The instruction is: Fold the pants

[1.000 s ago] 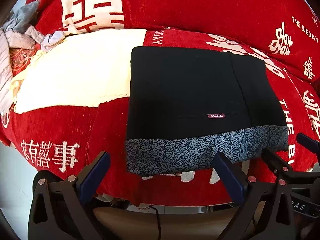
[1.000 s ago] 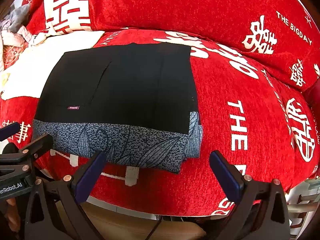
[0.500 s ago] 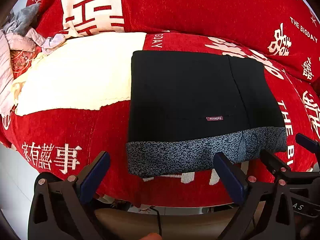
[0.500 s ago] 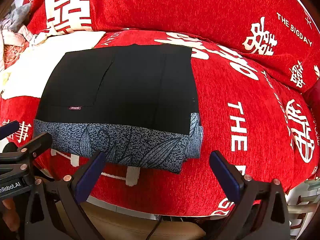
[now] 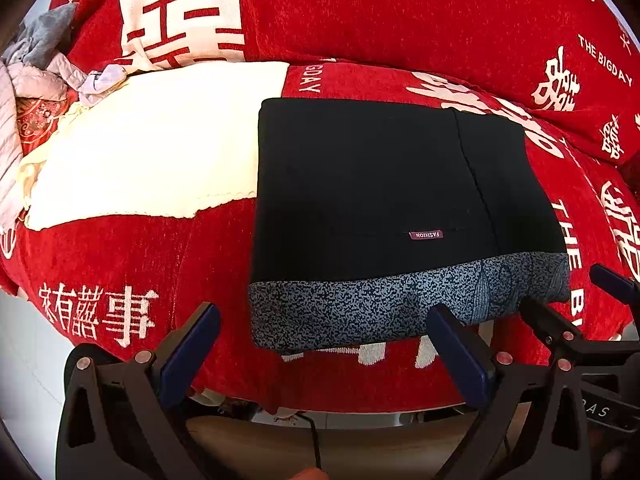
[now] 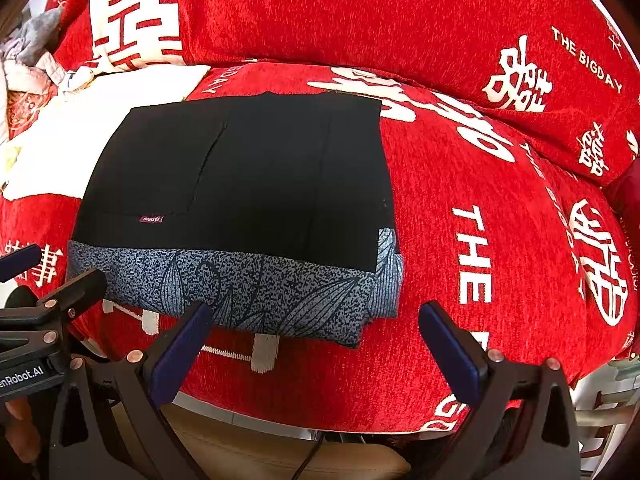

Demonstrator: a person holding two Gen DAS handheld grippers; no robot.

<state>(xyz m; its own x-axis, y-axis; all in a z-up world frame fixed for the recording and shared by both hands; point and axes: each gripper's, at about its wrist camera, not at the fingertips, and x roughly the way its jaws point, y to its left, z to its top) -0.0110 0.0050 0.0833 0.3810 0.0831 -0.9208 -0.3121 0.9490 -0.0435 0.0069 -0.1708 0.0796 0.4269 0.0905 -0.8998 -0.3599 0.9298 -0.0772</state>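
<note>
The black pants (image 5: 372,196) (image 6: 248,176) lie folded into a flat rectangle on the red sofa seat (image 5: 120,264) (image 6: 480,208), with a grey-blue leaf-patterned band along the near edge and a small maroon label. My left gripper (image 5: 324,348) hangs open just in front of the near edge, off the cloth. My right gripper (image 6: 316,340) is also open, in front of the pants' near right corner, touching nothing. In each view the other gripper shows at the side edge.
A cream cloth (image 5: 152,148) lies on the seat left of the pants. A heap of grey and pink clothes (image 5: 36,64) sits at the far left. Red back cushions (image 6: 360,12) with white lettering rise behind. The sofa's front edge drops to a tan floor (image 6: 260,452).
Both grippers have drawn back slightly from the sofa; the folded pants sit a little farther away in the views. The pants have not moved.
</note>
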